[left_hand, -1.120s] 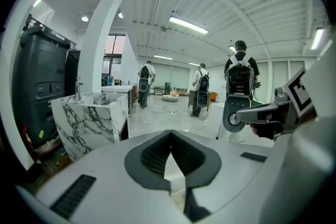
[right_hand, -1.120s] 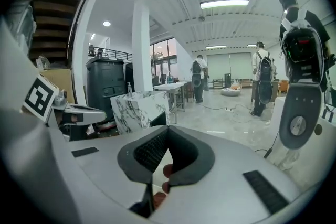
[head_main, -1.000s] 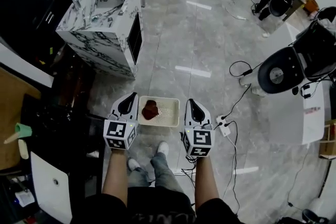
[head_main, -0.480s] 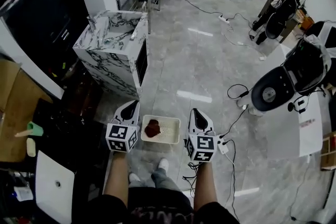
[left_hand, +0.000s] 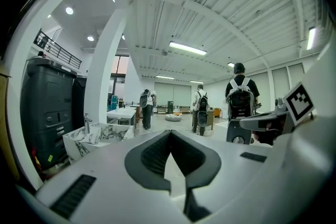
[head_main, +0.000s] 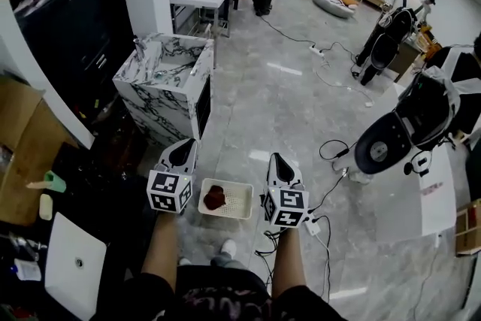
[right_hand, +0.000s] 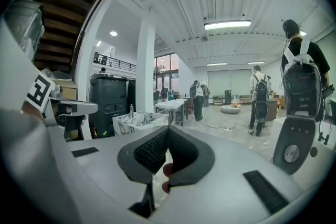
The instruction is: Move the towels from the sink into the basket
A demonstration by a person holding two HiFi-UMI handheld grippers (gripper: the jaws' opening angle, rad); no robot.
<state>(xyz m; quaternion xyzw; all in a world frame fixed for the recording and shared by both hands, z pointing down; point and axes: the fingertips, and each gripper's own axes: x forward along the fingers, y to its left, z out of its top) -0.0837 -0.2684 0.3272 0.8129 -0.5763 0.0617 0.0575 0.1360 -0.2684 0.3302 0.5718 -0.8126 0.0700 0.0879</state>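
Dark red towel [head_main: 215,197] lies in the white basket [head_main: 239,201] on the floor [head_main: 248,109], below and between the left tongs [head_main: 187,144] and the right tongs [head_main: 275,159]; both pairs are pressed together at their tips.

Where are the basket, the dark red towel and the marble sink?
basket [head_main: 239,201]: head view, on its bare mesh floor.
dark red towel [head_main: 215,197]: head view, on its middle.
marble sink [head_main: 159,109]: head view, on its front wall.
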